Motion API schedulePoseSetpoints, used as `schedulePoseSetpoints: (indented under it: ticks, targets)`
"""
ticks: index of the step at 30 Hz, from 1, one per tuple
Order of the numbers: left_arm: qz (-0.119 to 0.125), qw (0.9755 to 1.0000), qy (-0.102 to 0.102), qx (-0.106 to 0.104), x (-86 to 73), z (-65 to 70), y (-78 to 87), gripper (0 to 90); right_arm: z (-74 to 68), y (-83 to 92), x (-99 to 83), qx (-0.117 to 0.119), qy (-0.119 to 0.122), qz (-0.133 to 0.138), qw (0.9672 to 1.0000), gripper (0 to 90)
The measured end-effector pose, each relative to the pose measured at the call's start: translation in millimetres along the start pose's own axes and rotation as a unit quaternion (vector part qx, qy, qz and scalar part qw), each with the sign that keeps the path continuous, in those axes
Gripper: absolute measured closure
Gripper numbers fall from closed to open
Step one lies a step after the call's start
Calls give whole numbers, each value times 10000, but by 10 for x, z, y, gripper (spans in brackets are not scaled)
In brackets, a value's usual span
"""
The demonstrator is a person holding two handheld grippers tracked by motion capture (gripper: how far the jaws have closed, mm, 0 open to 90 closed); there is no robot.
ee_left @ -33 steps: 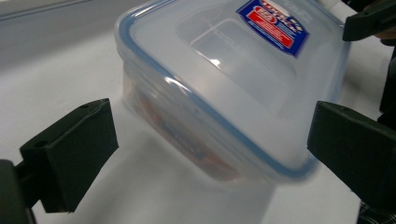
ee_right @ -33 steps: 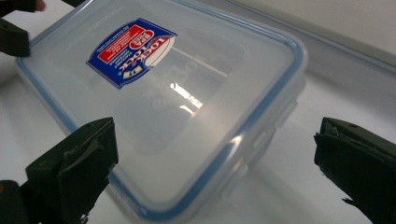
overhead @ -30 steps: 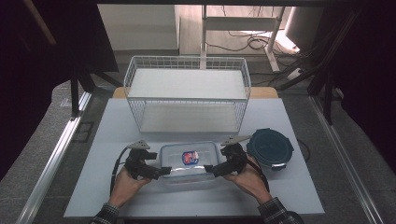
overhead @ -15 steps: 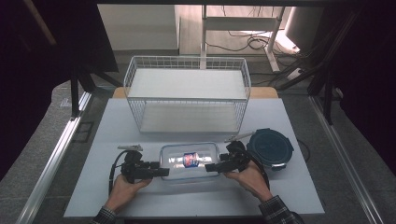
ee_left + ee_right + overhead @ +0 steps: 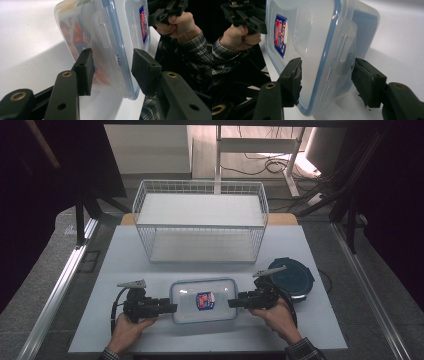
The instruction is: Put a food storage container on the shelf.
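Dark surroundings and a grey floor frame the pale table (image 5: 320, 320), which carries a white wire basket (image 5: 200, 220) toward its far edge and a round dark-blue lid (image 5: 292, 277) near its right edge. Close to the near edge, about midway between the left and right sides, lies the clear plastic container (image 5: 204, 300) with a blue-rimmed snap lid and a small red and blue label on top. The left gripper (image 5: 167, 307) meets it at its left short end and the right gripper (image 5: 235, 302) at its right short end. In the left gripper view the jaws stand on both sides of the side latch of the container (image 5: 110, 47), one under the body and one over the lid; they have just been closing, but a gap still shows on the lid side, so I judge they do not press yet. In the right gripper view the container (image 5: 317, 50) sits the same way between the half-open jaws, which have also just been closing, with space left on the body side. I think the box is stiff and rather light, with some colourful contents inside, and its smooth plastic can slip. The best hold seems to be at the short ends over lid and base together, both sides evenly, so it stays level.
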State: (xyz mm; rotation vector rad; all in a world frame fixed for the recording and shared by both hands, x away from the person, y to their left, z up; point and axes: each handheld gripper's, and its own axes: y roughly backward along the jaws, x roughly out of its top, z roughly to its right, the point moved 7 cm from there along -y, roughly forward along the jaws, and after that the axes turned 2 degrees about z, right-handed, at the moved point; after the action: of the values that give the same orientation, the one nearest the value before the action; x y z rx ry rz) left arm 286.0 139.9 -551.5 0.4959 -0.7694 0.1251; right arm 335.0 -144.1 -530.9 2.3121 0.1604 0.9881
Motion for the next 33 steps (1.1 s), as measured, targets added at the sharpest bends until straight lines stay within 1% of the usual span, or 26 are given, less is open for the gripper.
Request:
schedulePoseSetpoints:
  ticks: [2,3,4,5,6,7,9,11,13,15,17,21,24,28,31,33]
  targets:
    - [41,10000,68,3,1,-1,-2,530,-2,11,-3,-28,7,36,10000,449]
    - [59,9999,91,19,2,1,-4,531,-7,13,-3,-54,-65,41,10000,455]
    - [71,9999,114,39,3,4,-5,531,-7,13,-3,-54,-65,41,10000,455]
    - [80,9998,147,62,7,5,-5,536,-14,22,-4,-77,-192,62,9998,467]
    - [99,9998,154,85,13,7,-6,536,-14,22,-4,-77,-192,62,9998,467]
    - [153,9996,161,160,26,12,-5,540,-18,26,-4,-86,-202,77,9997,476]
    - [205,9992,124,305,51,8,3,547,-51,38,7,-159,-132,181,9996,493]
    - [253,9988,151,391,67,-2,9,543,-78,31,16,-259,-28,210,9994,493]
    - [299,9985,180,419,76,-16,19,540,-112,19,26,-365,105,252,9990,495]
    - [317,9982,128,496,83,-25,30,531,-139,14,34,-384,152,310,9987,503]
    - [359,9977,131,555,95,-24,36,527,-153,7,38,-392,185,333,9985,505]
    - [414,9975,49,563,134,-6,61,527,-164,16,53,-389,216,398,9982,506]
    - [449,9977,17,517,164,8,81,530,-185,35,76,-359,254,477,9979,507]
    - [478,9982,22,369,208,24,114,542,-199,62,110,-330,297,561,9974,507]
    - [505,9981,-48,337,262,40,147,550,-211,87,159,-275,325,637,9971,509]
    - [505,9983,-51,293,303,50,164,552,-219,101,185,-259,325,677,9968,509]
